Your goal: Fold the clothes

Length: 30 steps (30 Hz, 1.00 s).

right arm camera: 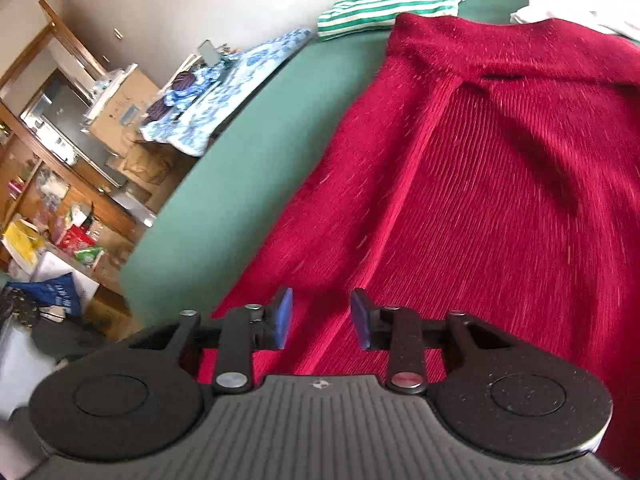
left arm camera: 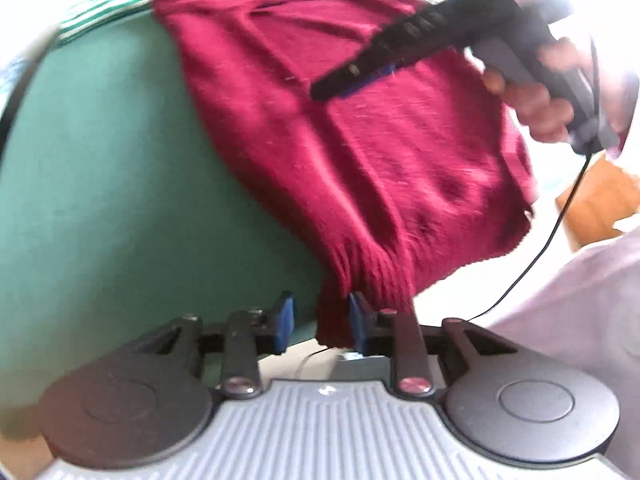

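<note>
Left tool [left arm camera: 322, 322]: fingers apart, red sweater [left arm camera: 360, 128] hem between, unclamped, may slip off surface [left arm camera: 120, 168]. Right tool [right arm camera: 322, 324] apart, empty.

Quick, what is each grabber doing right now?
Left gripper: open; red sweater hem between its pads, not pinched.
Right gripper: open, empty, above the sweater.

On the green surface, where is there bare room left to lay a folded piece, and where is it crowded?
Bare green surface lies beside the red sweater, bordered at the far end by the striped green-and-white garment and along its outer edge by the blue patterned cloth. The far corner is crowded: white fabric touches the sweater's far edge.
</note>
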Available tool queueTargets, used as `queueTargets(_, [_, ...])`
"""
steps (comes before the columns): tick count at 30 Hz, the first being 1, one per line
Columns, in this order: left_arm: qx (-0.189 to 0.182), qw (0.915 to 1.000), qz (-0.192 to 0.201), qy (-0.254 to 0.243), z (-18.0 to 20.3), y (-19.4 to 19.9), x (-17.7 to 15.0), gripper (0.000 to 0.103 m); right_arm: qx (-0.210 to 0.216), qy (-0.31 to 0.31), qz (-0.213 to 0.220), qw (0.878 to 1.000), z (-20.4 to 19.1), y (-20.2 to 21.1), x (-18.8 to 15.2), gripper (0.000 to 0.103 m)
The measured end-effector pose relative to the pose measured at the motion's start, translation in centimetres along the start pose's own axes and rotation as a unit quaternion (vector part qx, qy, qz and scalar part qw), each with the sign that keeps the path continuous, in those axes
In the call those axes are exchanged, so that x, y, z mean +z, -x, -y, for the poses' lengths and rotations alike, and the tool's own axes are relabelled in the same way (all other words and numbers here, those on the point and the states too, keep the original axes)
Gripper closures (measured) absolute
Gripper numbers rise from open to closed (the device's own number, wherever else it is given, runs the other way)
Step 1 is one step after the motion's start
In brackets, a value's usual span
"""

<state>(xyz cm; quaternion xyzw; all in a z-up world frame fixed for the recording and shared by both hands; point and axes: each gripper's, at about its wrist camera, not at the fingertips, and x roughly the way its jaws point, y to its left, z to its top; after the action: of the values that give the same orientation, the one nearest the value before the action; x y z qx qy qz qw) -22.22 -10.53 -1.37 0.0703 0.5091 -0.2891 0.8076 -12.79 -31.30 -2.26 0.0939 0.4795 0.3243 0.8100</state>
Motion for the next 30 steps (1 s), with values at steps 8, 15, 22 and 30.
queueTargets(8, [-0.080, 0.9949, 0.012, -0.060, 0.3, -1.5, -0.7, 0.056, -0.012, -0.058, 0.004, 0.998, -4.3, -0.9, -6.9, 0.059])
queueTargets(15, [-0.085, 0.9946, 0.012, -0.058, -0.1, -0.6, -1.4, 0.103, -0.017, -0.058, 0.049, 0.997, -6.6, -1.3, -8.0, 0.098])
queueTargets(22, [-0.052, 0.9981, -0.033, -0.010, -0.3, -1.3, -2.4, 0.102, -0.023, -0.047, 0.024, 0.998, -5.9, -2.4, -7.7, 0.099])
queueTargets(30, [0.029, 0.9996, -0.001, -0.002, 1.0, 2.3, -2.3, 0.047, 0.036, -0.028, 0.032, 0.998, -5.0, -2.0, -7.2, 0.061])
